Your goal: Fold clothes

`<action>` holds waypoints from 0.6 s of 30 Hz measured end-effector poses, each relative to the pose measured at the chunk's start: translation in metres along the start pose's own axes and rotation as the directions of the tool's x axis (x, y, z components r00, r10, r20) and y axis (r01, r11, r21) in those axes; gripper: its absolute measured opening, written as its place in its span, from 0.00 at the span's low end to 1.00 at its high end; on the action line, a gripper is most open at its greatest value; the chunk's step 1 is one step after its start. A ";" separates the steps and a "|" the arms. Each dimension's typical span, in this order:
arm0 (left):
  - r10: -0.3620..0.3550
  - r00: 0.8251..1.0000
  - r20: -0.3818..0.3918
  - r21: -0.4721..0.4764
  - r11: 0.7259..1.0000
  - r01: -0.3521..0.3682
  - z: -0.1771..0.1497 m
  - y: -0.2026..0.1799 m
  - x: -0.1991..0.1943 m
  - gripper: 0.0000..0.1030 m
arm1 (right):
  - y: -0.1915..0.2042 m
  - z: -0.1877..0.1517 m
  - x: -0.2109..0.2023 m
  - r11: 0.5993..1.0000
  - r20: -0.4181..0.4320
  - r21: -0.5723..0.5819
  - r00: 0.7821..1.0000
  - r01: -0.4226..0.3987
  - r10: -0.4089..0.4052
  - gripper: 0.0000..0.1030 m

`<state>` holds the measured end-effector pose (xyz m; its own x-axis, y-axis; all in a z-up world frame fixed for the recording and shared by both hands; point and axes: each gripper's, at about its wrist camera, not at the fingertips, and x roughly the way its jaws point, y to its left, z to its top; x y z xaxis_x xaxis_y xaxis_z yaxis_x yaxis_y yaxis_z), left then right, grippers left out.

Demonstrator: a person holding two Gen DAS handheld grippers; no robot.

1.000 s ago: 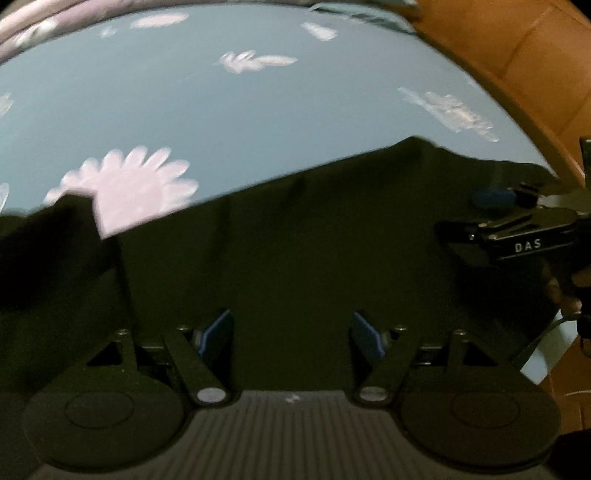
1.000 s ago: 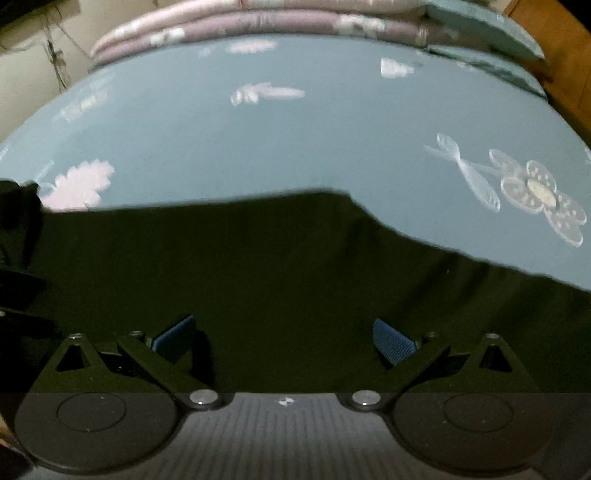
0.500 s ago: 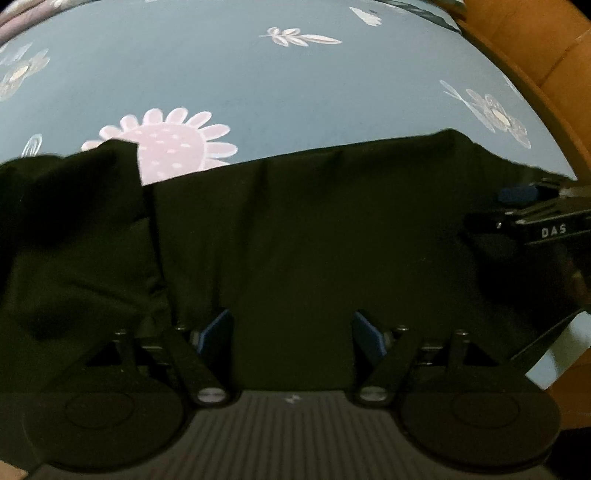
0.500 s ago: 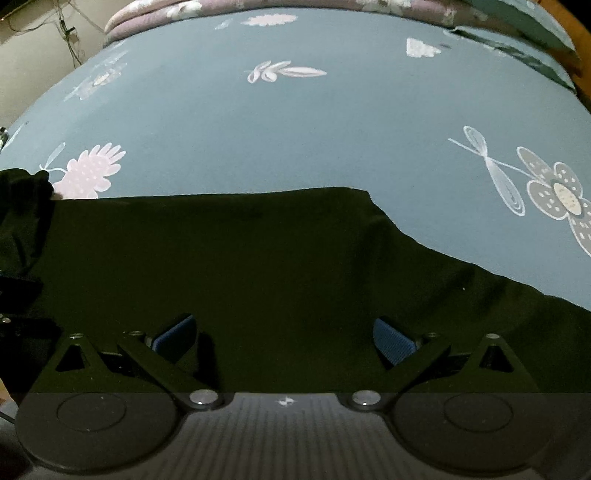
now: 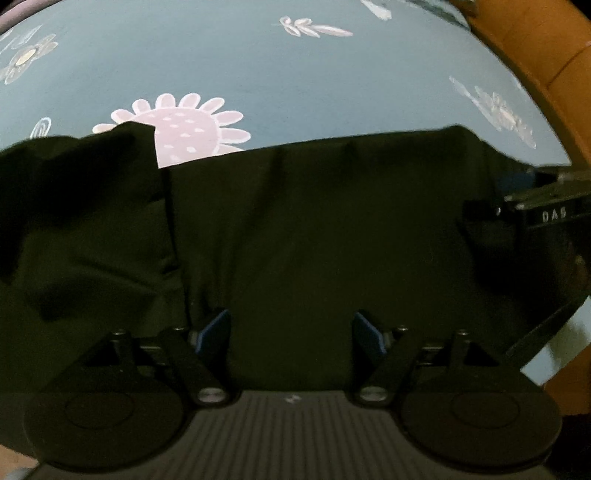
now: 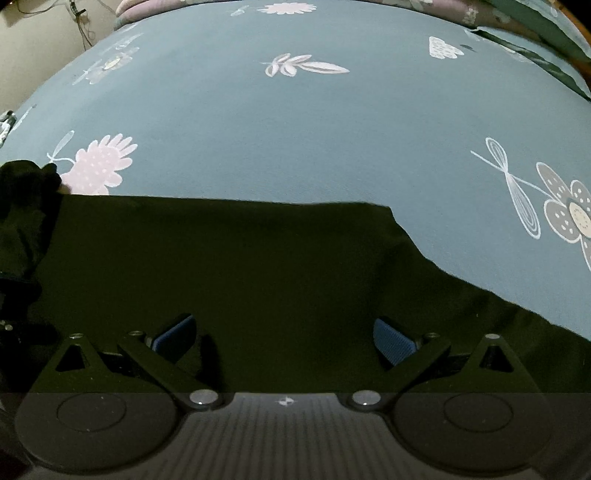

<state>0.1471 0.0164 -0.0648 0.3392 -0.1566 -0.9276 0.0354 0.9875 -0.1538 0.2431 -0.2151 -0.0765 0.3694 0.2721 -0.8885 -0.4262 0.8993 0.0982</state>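
A black garment (image 5: 314,229) is spread on a blue bedsheet (image 5: 258,74) printed with pale flowers and leaves. In the left wrist view, its far edge runs across the middle of the picture, and a bunched fold is seen at the left, partly covering a pink flower print (image 5: 188,133). The left gripper (image 5: 291,332) is pointed down at the cloth, its blue-padded fingers (image 5: 214,330) spread wide, with flat dark fabric seen between them and nothing pinched. Part of the right gripper (image 5: 546,214) is seen at the right edge, over the garment.

In the right wrist view, the garment (image 6: 240,266) fills the lower half, its edge sloping down to the right. The right gripper (image 6: 284,336) is likewise held unclenched above the cloth, its fingers (image 6: 393,338) wide apart and gripping nothing. Pillows (image 6: 517,14) lie at the far end of the bed.
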 end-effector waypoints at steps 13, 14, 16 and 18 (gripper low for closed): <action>0.112 0.968 0.224 0.326 0.927 -0.183 0.068 0.046 -0.061 0.54 | 0.027 0.017 -0.028 0.999 0.088 0.015 0.995 0.042 -0.044 1.00; 0.115 0.971 0.210 0.363 0.913 -0.186 0.070 0.051 -0.056 0.53 | 0.029 0.019 -0.027 0.999 0.091 0.016 0.995 0.044 -0.045 1.00; 0.131 0.974 0.184 0.430 0.880 -0.199 0.072 0.059 -0.044 0.44 | 0.031 0.024 -0.024 0.999 0.091 0.020 0.995 0.044 -0.046 1.00; 0.132 0.980 0.145 0.475 0.860 -0.186 0.072 0.063 -0.033 0.36 | 0.037 0.031 -0.019 0.999 0.091 0.010 0.995 0.034 -0.035 1.00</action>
<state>0.2057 0.0849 -0.0196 0.4740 -0.0202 -0.8803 0.4139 0.8875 0.2025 0.2454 -0.1763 -0.0423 0.4575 0.2706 -0.8470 -0.4051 0.9114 0.0724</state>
